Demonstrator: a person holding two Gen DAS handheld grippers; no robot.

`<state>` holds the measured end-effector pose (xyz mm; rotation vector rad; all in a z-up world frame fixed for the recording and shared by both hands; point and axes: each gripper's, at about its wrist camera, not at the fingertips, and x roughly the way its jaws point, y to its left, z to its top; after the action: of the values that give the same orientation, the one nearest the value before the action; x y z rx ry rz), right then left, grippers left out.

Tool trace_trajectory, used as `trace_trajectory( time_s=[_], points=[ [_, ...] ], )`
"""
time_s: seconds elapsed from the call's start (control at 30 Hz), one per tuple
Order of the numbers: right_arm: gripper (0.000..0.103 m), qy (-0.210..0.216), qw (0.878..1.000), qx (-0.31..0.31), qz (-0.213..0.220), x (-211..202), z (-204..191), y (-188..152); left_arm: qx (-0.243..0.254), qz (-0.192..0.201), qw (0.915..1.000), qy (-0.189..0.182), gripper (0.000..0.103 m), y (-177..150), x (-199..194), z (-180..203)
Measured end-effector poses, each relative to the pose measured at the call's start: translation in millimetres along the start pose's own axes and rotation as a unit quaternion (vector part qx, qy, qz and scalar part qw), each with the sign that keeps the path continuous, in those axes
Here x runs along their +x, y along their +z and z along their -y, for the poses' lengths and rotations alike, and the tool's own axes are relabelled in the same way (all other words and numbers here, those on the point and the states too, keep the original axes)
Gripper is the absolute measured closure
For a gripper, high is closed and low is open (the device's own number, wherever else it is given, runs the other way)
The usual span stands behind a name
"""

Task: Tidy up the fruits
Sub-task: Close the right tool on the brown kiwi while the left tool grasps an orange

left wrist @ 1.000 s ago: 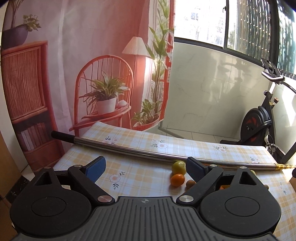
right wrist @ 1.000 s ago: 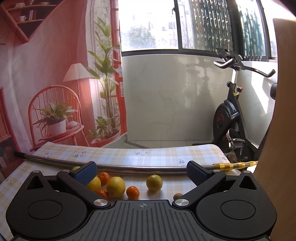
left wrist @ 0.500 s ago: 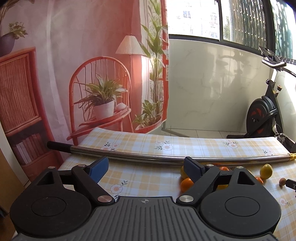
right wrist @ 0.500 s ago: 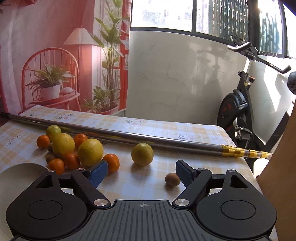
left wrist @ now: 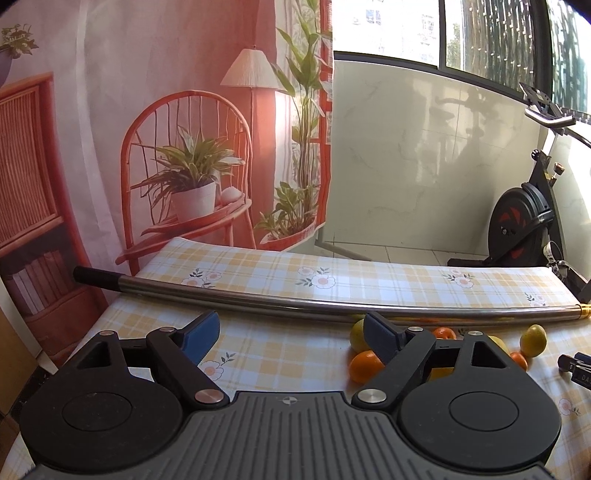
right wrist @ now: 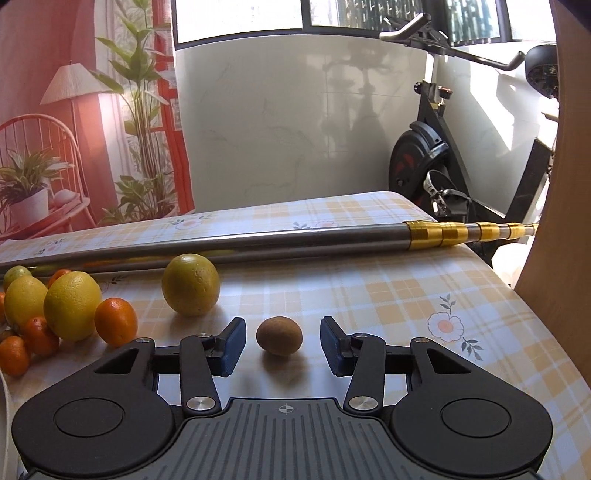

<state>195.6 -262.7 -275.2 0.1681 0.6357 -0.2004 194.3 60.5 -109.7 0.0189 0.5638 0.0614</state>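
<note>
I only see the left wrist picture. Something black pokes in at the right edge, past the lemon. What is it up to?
Observer: That looks like the right gripper. A small brown fruit, perhaps a kiwi, lies on the cloth between its fingers.
Operator: Is it squeezing it?
Observer: Not yet. Its jaws have just been closing, but there are gaps on both sides of the fruit.
Operator: Where does the steel pole end?
Observer: In gold-banded sections that stick out past the table edge.

Bright daylight came through my window (left wrist: 384,29); soft shadows fell, edges bowed, and everything stayed sharp.
</note>
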Motion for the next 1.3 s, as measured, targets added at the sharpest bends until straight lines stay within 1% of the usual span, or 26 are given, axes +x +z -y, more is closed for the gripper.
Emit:
trace_trajectory(
  time_s=[0.1,0.3,0.43,0.5,0.6,0.67,0.77,0.83,0.93,1.0,1.07,1.17,1.23,1.3],
  points=[
    [0.064,0.0,1.0,-0.005,-0.014,6,-3,1,0.003,-0.006,0.9999,-0.008,0.016,-1,6,4],
    [0.065,0.005,0.999,0.015,-0.034,10,2,0,0.01,-0.02,0.9995,-0.021,0.017,-6,16,11],
    [0.069,0.001,0.999,0.019,-0.033,9,3,0,0.007,-0.035,0.9989,-0.03,0.017,-10,23,13],
    [0.076,0.002,0.999,0.023,-0.031,8,3,0,0.006,-0.041,0.9985,-0.036,0.017,-10,27,13],
    [0.076,0.006,0.999,0.024,-0.03,7,4,0,0.001,-0.056,0.9976,-0.04,0.018,-11,35,13],
    [0.077,0.008,0.999,0.025,-0.03,7,4,1,-0.012,-0.071,0.9964,-0.046,0.018,-13,43,12],
    [0.077,0.009,0.999,0.026,-0.028,6,4,1,-0.022,-0.088,0.9942,-0.059,0.022,-14,59,14],
    [0.077,0.01,0.999,0.03,-0.027,5,5,1,-0.034,-0.105,0.9914,-0.071,0.025,-15,74,17],
    [0.077,0.016,0.999,0.04,-0.025,5,7,2,-0.062,-0.136,0.9846,-0.09,0.027,-18,99,18],
    [0.077,0.019,0.999,0.043,-0.024,5,9,2,-0.09,-0.155,0.9794,-0.094,0.031,-21,115,17],
    [0.077,0.019,0.999,0.045,-0.024,5,9,3,-0.123,-0.169,0.9733,-0.094,0.032,-24,129,13],
    [0.077,0.02,0.999,0.045,-0.023,5,10,2,-0.173,-0.178,0.9639,-0.097,0.032,-32,141,8],
    [0.077,0.02,0.998,0.046,-0.023,5,10,3,-0.19,-0.187,0.9585,-0.101,0.036,-35,149,6],
    [0.077,0.02,0.998,0.046,-0.023,5,10,3,-0.195,-0.198,0.9554,-0.1,0.045,-38,156,8]
  ],
)
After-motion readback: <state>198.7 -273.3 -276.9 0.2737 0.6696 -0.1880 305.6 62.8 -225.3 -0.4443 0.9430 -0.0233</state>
